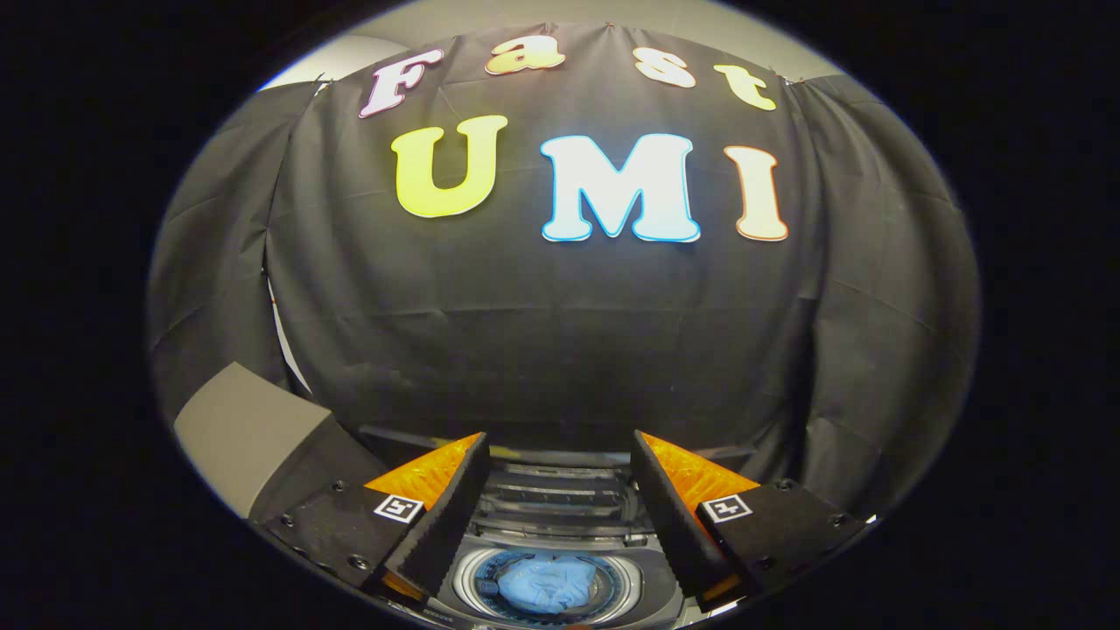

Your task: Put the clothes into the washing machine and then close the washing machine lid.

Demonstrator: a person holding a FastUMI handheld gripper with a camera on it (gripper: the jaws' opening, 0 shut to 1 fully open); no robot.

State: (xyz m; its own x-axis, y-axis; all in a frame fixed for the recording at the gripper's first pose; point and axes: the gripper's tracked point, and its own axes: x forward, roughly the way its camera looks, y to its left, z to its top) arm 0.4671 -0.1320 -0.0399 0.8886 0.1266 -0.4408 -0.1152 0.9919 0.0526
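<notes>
Blue clothes (547, 584) lie in the drum (612, 573), below and between the gripper's (560, 464) spread, empty fingers. Lid (560, 490), folded back, stands just beyond them.

The tool (560, 455) hangs over the grey top-loading washing machine (560, 525), its two fingers (446, 516) spread apart with nothing between them. The crumpled blue cloth (547, 584) lies inside the machine's round metal drum (612, 582), below the gap between the fingers. The black cloth wall (560, 332) stands behind the machine.
</notes>
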